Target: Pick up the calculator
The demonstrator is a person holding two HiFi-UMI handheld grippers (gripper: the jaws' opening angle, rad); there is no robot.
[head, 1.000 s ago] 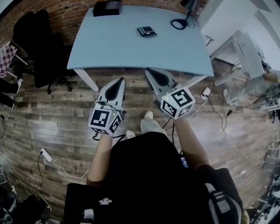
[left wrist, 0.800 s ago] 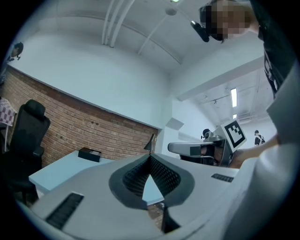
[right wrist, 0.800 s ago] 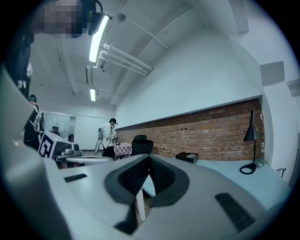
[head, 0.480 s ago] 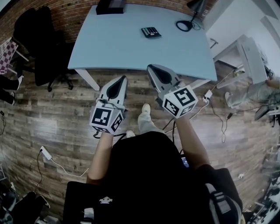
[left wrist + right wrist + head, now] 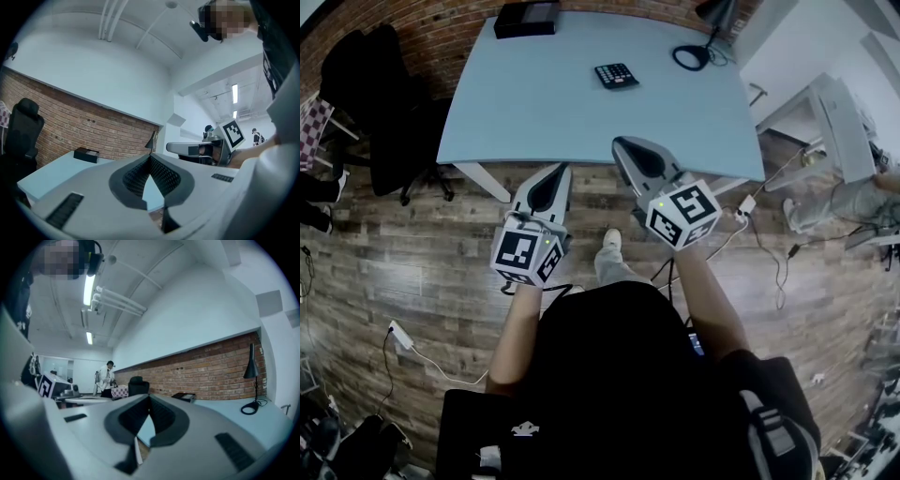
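Broadly, a wood-plank floor [image 5: 384, 253] filled most of the head view, with a brick wall [image 5: 441, 33] along its far edge. A pale blue table [image 5: 534, 103] stood against that wall, and a black office chair [image 5: 380, 103] sat off the table's left end. The person [image 5: 619, 375], in dark clothing, stood short of the table's near edge with both arms forward and a gripper in each hand. The left gripper [image 5: 560, 171] pointed level toward the table with its jaws fully together and nothing between them. Its own view showed the two ribbed pads [image 5: 164, 174] meeting at the tips, with only a sliver of table top and floor seen through the gap behind them. The right gripper [image 5: 620, 143] was held just beside it, its tip overlapping the table's near edge in the head view. Its jaws were likewise pressed together on nothing. On the far left corner of the table lay a black box [image 5: 525, 18], and at the far right corner stood a black desk lamp [image 5: 692, 54] with a round base. The calculator [image 5: 616, 75], dark with rows of keys, lay flat on the table's far half, between box and lamp and nearer the lamp, well apart from both grippers
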